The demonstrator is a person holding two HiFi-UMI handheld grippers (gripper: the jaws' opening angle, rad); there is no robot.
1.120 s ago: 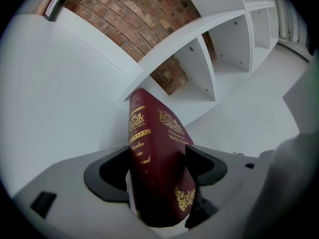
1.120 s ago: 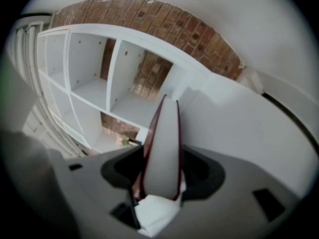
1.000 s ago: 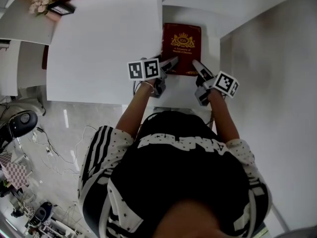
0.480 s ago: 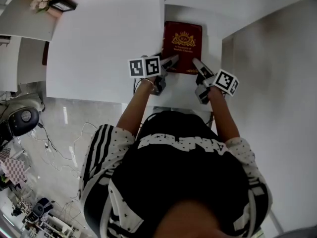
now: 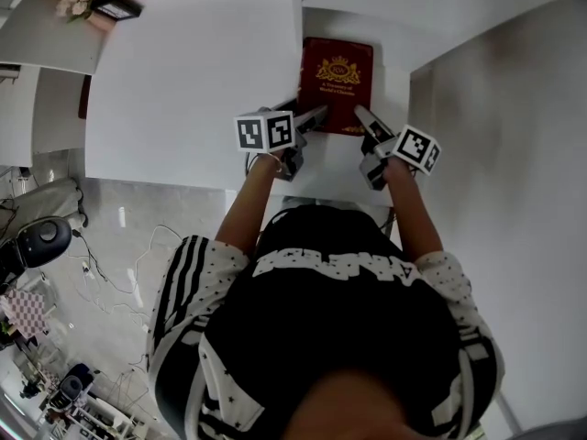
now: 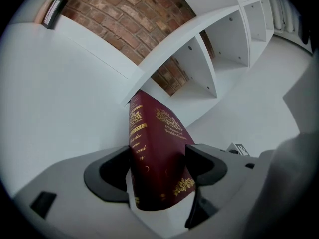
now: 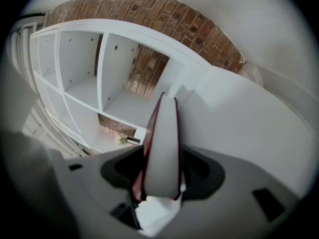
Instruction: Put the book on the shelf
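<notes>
A dark red book (image 5: 336,85) with gold print lies flat between both grippers, over a white shelf unit (image 5: 193,71). My left gripper (image 5: 316,115) is shut on its near left corner. In the left gripper view its spine and cover (image 6: 154,153) stand between the jaws of the left gripper (image 6: 158,166). My right gripper (image 5: 362,117) is shut on the near right corner. In the right gripper view the book's pale page edge (image 7: 162,143) fills the gap of the right gripper (image 7: 162,171). Open white shelf compartments (image 6: 199,68) lie ahead of the book.
A brick wall (image 6: 134,24) shows behind the compartments (image 7: 79,73). A small plant and a dark frame (image 5: 87,7) stand on the shelf top at the far left. Cables and equipment (image 5: 46,236) lie on the floor to the left. A white wall (image 5: 514,154) is on the right.
The book and both grippers have edged slightly forward toward the shelf. Both grips are unchanged.
</notes>
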